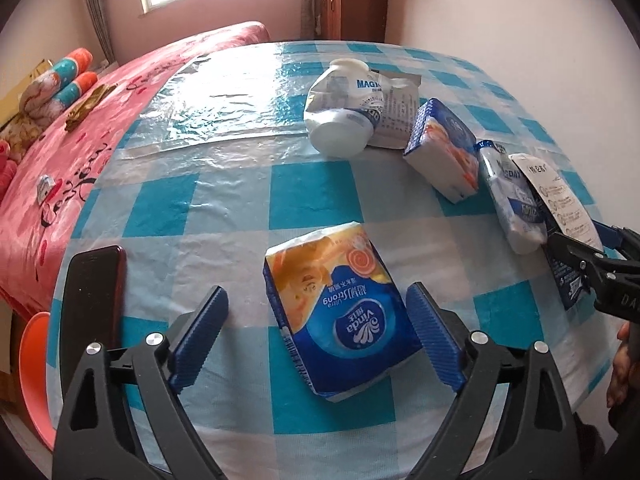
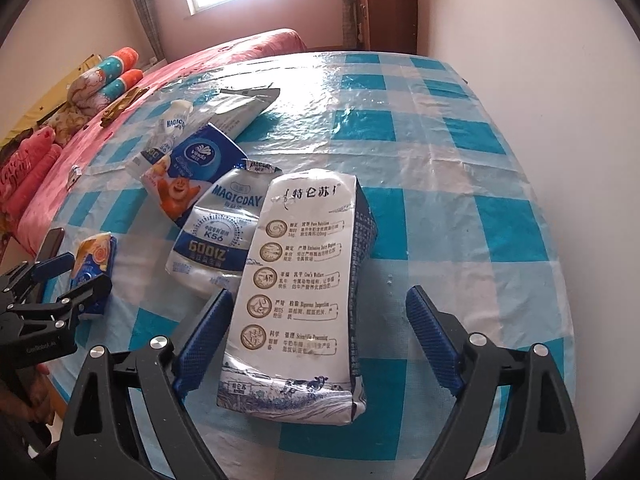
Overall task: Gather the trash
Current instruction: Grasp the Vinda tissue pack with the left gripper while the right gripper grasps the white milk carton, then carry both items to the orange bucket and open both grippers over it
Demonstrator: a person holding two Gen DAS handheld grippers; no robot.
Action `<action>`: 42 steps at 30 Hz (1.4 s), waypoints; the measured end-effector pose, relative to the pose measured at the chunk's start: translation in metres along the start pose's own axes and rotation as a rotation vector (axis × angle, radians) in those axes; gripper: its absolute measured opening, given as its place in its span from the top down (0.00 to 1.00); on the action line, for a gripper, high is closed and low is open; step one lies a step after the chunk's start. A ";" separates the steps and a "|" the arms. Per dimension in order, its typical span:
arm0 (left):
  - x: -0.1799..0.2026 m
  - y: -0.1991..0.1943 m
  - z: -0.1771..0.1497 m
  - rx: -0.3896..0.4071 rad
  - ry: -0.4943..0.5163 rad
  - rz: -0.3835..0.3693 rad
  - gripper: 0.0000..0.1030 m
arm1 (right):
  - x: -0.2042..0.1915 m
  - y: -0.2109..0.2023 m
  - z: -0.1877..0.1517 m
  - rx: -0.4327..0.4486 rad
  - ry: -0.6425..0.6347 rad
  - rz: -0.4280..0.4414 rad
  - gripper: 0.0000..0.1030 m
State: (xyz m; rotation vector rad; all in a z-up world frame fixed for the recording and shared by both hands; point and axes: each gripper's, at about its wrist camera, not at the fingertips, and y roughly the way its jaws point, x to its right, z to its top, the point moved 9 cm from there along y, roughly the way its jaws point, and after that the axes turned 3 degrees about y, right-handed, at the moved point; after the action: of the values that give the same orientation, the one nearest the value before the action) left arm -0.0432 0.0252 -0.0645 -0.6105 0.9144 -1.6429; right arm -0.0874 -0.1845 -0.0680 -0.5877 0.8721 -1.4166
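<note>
A blue and orange Vinda tissue pack (image 1: 336,312) lies flat on the checked tablecloth (image 1: 224,200) between the fingers of my left gripper (image 1: 317,292). That gripper is open, with both pads clear of the pack. A flattened white milk carton (image 2: 300,300) lies between the fingers of my right gripper (image 2: 320,292), which is also open; its left pad is close to the carton's edge and its right pad stands well off. Left of the carton lie a Magicday pouch (image 2: 216,232), a second tissue pack (image 2: 192,176) and a crushed white bottle (image 1: 340,120).
A dark phone (image 1: 92,300) lies near the table's left edge, with an orange seat (image 1: 36,380) below it. A pink bed (image 1: 100,120) with rolled bedding runs along the left. A white wall (image 2: 560,80) borders the table on the right.
</note>
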 end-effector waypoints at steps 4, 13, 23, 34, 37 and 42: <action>-0.001 0.000 0.002 0.025 -0.005 0.013 0.21 | -0.001 0.001 0.003 0.017 -0.021 -0.010 0.15; -0.001 -0.005 0.007 0.050 -0.010 -0.007 0.53 | 0.003 0.007 0.008 0.029 -0.019 -0.019 0.18; 0.000 -0.011 0.005 0.062 -0.029 -0.071 0.63 | 0.014 -0.003 0.004 0.043 0.002 -0.018 0.45; -0.012 -0.030 0.007 0.109 -0.076 -0.133 0.64 | 0.010 -0.028 0.008 0.089 0.028 0.024 0.46; -0.018 -0.039 0.009 0.129 -0.091 -0.139 0.64 | 0.003 -0.036 0.012 0.103 0.017 0.033 0.46; -0.031 -0.048 0.009 0.152 -0.115 -0.142 0.64 | -0.015 -0.044 0.017 0.109 -0.003 0.073 0.46</action>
State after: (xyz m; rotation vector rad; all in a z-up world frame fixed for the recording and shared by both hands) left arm -0.0550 0.0576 -0.0173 -0.6701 0.6689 -1.7656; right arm -0.0984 -0.1762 -0.0204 -0.4709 0.8006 -1.3868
